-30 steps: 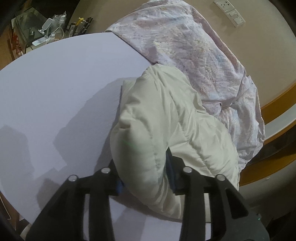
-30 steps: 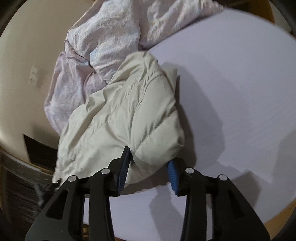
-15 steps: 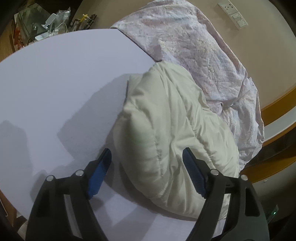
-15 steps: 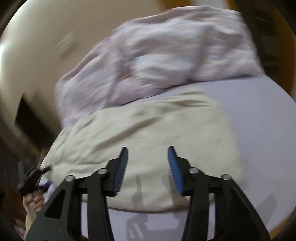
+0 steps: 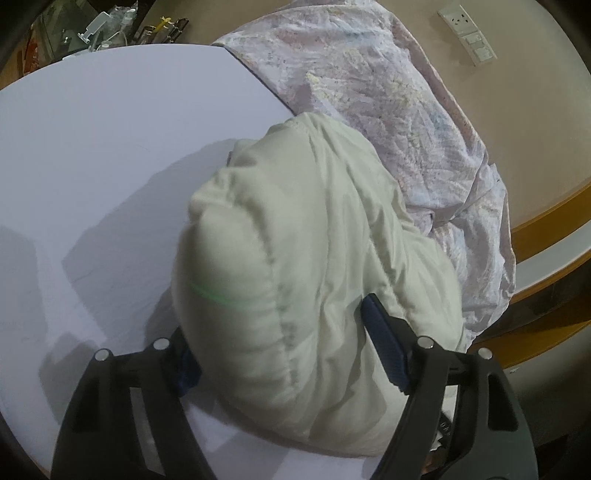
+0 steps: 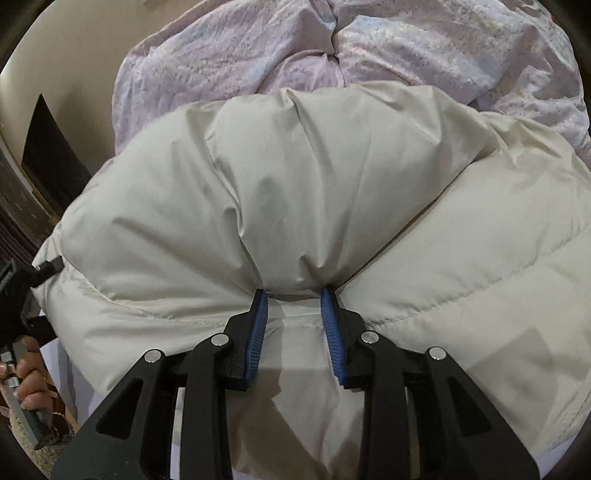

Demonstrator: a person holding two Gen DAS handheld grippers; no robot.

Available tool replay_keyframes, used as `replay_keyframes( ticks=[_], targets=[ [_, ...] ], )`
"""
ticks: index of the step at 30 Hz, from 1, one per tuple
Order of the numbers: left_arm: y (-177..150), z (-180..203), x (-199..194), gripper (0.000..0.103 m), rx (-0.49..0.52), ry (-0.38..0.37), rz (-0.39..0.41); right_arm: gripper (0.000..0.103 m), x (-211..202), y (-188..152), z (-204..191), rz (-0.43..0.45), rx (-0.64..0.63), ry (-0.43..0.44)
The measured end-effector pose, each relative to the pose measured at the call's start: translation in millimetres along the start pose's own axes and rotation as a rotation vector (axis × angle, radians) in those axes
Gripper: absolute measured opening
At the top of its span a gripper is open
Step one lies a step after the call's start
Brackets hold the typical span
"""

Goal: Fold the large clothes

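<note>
The left hand-held gripper (image 5: 280, 347) sits low over the white counter (image 5: 110, 147), its blue-padded jaws spread wide around a thick rolled bulge of the cream puffer jacket (image 5: 295, 258); the right pad touches the fabric, the left pad is half hidden under the bulge, and whether the jaws actually squeeze it I cannot tell. The jacket lies bunched on the counter's right part, its far edge resting against a crumpled pale floral sheet (image 5: 388, 92) heaped behind it. A wall socket plate (image 5: 467, 33) shows at upper right. In the right wrist view, the right hand-held gripper (image 6: 293, 295) pinches a small fold of the jacket (image 6: 295, 177) between its fingertips, fabric puckering there, with the sheet (image 6: 295, 40) beyond.
</note>
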State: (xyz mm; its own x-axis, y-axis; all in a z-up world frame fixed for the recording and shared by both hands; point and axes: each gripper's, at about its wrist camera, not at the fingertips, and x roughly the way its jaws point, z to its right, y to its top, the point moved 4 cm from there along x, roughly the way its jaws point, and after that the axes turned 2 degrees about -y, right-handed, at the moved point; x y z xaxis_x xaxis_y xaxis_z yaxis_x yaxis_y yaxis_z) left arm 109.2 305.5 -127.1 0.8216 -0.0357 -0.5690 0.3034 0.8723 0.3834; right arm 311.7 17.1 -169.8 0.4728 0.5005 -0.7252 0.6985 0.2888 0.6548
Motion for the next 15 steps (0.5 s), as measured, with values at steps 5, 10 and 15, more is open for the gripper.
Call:
replay_keyframes(
  ticks=[5, 10, 15],
  targets=[
    [5.4, -0.8, 4.0, 0.063, -0.03, -0.029, 0.019, 0.032, -0.9, -4.0, -0.8, 0.018, -0.01, -0.008],
    [13.8, 9.2, 0.1, 0.041, -0.016, -0.046, 0.032, 0.033, 2.6, -1.4, -4.4, 0.034, -0.017, -0.033],
    [16.7, 14.0, -0.3, 0.04, -0.006, -0.039, 0.026, 0.033, 2.6, -1.3, -5.6, 0.041, -0.021, -0.047]
  ],
)
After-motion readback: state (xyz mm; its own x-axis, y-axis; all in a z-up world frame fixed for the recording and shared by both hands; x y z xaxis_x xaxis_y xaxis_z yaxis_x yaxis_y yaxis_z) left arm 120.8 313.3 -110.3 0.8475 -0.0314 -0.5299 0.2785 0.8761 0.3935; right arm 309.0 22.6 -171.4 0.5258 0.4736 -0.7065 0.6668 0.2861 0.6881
